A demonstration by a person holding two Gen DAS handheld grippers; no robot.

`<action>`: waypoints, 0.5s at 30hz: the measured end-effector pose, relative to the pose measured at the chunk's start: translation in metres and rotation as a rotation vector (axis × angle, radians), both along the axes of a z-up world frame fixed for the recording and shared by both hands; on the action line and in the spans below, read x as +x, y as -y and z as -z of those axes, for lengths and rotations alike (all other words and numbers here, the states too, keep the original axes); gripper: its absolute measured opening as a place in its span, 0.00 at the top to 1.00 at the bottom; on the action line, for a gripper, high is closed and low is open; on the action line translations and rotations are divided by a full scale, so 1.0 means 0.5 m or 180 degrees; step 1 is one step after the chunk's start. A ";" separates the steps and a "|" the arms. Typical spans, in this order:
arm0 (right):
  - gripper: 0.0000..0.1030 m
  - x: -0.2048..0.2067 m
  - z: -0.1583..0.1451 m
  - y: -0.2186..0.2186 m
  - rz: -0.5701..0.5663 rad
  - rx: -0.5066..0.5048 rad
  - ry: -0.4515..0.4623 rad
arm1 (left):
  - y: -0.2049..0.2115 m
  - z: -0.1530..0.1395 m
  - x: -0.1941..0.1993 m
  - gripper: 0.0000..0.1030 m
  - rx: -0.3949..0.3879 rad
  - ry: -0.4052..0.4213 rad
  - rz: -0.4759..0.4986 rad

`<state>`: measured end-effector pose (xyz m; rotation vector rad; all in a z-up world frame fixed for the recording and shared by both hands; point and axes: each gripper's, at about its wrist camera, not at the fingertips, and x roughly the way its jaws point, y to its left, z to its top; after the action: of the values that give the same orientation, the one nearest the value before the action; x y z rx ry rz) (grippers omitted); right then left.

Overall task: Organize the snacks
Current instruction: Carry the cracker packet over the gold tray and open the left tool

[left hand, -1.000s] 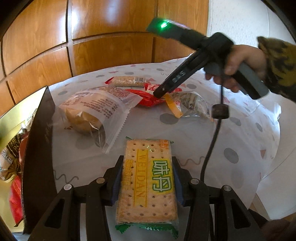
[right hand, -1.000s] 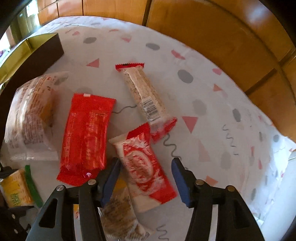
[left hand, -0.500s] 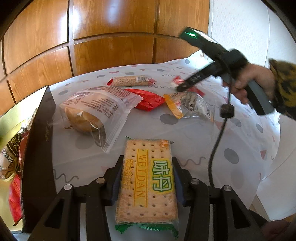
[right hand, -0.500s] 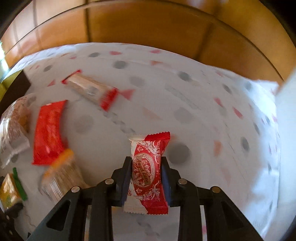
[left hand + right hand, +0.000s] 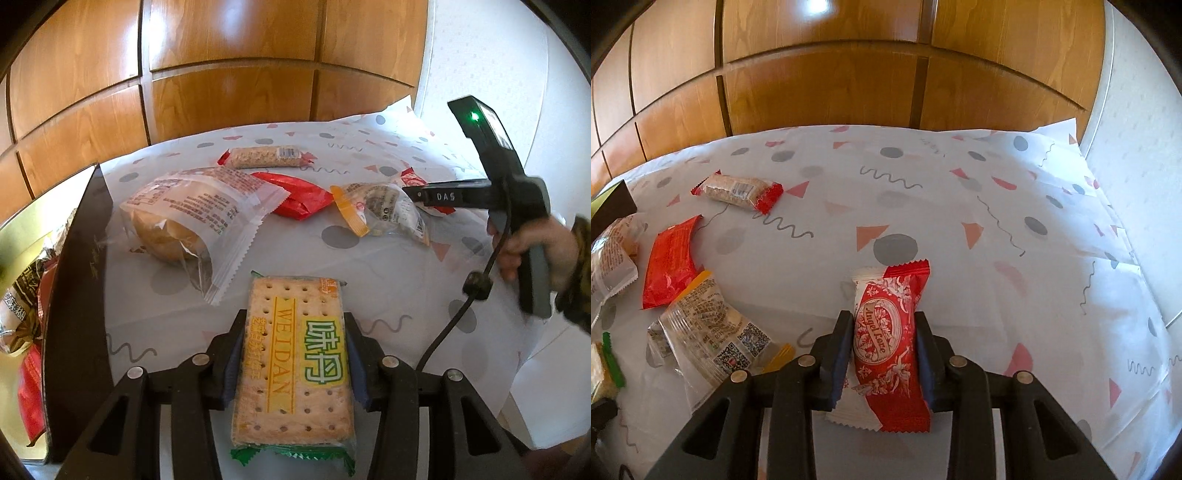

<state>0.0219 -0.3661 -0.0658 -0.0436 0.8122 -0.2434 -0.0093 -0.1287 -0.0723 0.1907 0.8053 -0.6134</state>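
Left gripper jaws pinch the stiff, brittle cracker pack edgewise; right gripper jaws, just closing, squeeze the light, crinkly Angel Love wafer mid-body

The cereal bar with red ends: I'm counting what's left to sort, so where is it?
In the right wrist view the cereal bar lies on the patterned tablecloth at far left, beyond the plain red packet. Neither gripper touches it.

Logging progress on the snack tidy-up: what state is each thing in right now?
Left hand-held gripper: shut on cracker pack.
Right hand-held gripper: shut on red-and-white candy.
Bread bag: sealed, lying on tablecloth.
Cereal bar: sealed, lying flat.
Box: open, snacks inside.
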 end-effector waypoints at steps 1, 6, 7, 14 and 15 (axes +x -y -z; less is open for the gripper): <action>0.69 -0.003 -0.001 0.002 0.0001 0.0019 0.0017 | 0.001 -0.001 0.000 0.53 0.0005 -0.0006 -0.0004; 0.68 -0.003 0.007 0.004 0.0014 0.0047 0.0054 | 0.003 -0.002 0.002 0.54 0.0010 -0.0040 -0.0045; 0.68 -0.001 0.007 0.004 0.0014 0.0050 0.0056 | 0.003 -0.003 0.003 0.54 0.0007 -0.0058 -0.0055; 0.68 0.000 0.010 0.002 0.0018 0.0038 0.0085 | 0.007 -0.007 0.010 0.55 0.0037 -0.0144 -0.0086; 0.68 -0.001 0.010 0.002 0.0022 0.0038 0.0089 | 0.009 -0.009 0.011 0.55 0.0050 -0.0169 -0.0103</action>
<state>0.0214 -0.3672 -0.0709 -0.0261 0.7861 -0.2451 -0.0036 -0.1331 -0.0678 0.1760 0.8631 -0.5838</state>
